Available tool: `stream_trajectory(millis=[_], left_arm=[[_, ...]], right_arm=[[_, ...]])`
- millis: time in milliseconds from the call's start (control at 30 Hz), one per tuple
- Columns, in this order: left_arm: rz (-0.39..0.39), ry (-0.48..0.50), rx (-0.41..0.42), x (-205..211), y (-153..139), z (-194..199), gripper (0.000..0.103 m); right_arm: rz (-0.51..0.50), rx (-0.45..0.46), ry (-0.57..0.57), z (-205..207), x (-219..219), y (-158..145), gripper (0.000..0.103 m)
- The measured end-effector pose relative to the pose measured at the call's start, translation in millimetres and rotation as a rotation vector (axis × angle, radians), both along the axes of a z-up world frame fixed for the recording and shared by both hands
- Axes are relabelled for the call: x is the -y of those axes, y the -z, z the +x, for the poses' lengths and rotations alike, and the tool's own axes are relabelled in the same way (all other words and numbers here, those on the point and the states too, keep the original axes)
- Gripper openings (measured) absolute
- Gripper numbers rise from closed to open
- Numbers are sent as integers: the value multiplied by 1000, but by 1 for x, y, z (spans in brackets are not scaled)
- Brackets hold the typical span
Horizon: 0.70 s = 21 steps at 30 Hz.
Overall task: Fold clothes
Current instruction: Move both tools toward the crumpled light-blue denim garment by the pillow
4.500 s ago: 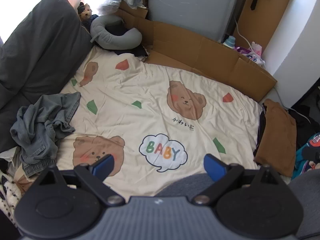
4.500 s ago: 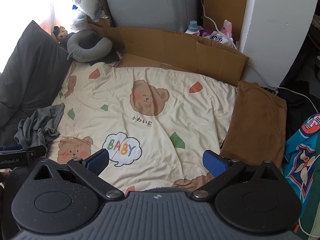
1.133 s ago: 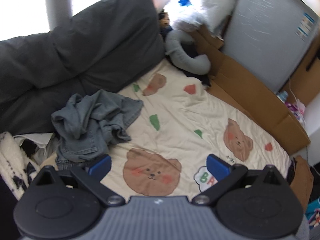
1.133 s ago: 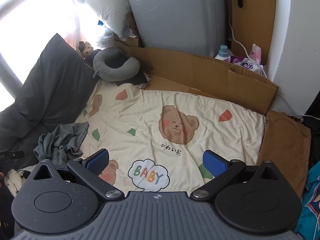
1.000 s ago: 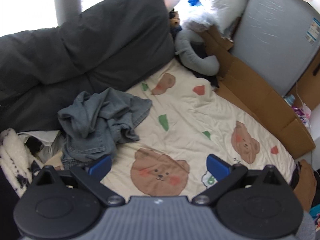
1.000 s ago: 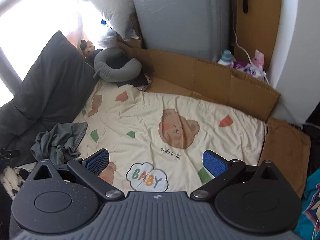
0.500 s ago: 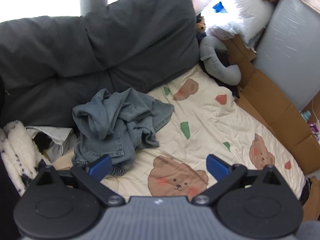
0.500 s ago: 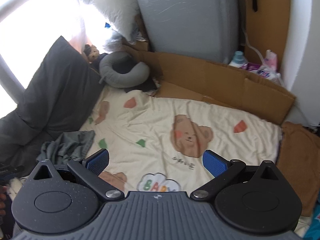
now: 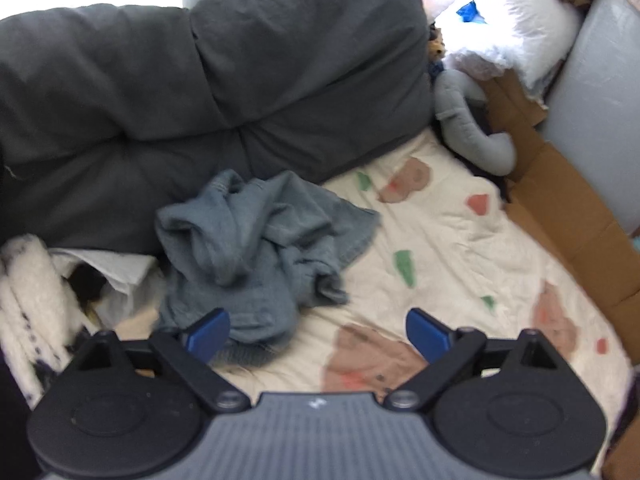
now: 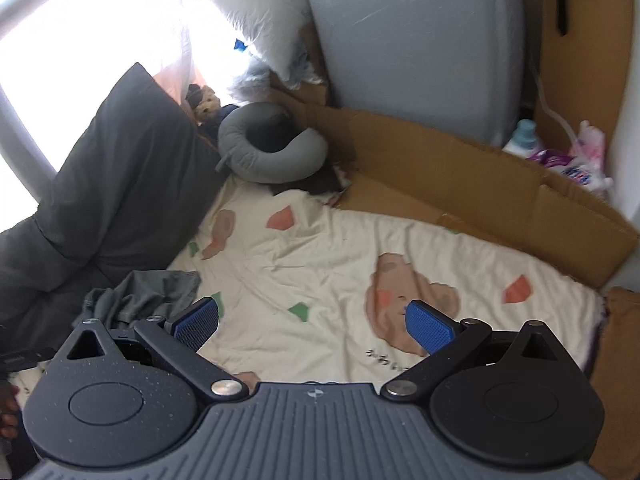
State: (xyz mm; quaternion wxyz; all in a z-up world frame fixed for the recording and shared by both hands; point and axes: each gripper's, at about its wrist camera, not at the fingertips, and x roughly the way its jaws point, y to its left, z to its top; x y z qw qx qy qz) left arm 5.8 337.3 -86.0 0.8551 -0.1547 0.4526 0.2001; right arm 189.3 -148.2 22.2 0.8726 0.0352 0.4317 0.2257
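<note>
i'm reaching for the crumpled grey-blue garment; my left gripper has just been closing slightly, nothing between. my right gripper, beside the garment, gapes wide. next: pinch an edge.

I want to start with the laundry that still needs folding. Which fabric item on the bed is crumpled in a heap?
The grey-blue denim garment, bunched beside the dark grey cushion. The bear-print blanket lies spread flat, and the grey neck pillow is no clothing.

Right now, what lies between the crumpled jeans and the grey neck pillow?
In the left wrist view, only bare bear-print blanket lies between the crumpled jeans and the grey neck pillow.
</note>
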Motion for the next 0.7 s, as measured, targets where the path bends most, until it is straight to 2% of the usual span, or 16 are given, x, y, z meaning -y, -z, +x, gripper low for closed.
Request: stream_trajectory(millis=[200, 233, 300, 467, 567, 700], left_arm=[[2, -23, -16, -13, 19, 9, 96], [3, -29, -18, -16, 23, 10, 95], [3, -41, -12, -22, 29, 13, 85], [13, -86, 7, -34, 42, 15, 85], [-21, -131, 7, -44, 56, 13, 85], [15, -200, 10, -53, 74, 5, 82]], right_arm=[[-73, 26, -60, 33, -20, 26, 103], [-80, 26, -69, 38, -23, 31, 103], [-79, 26, -91, 45, -30, 42, 103], [-68, 23, -145, 61, -48, 69, 103], [-69, 24, -225, 63, -63, 84, 103], [-19, 13, -358, 60, -83, 105, 103]])
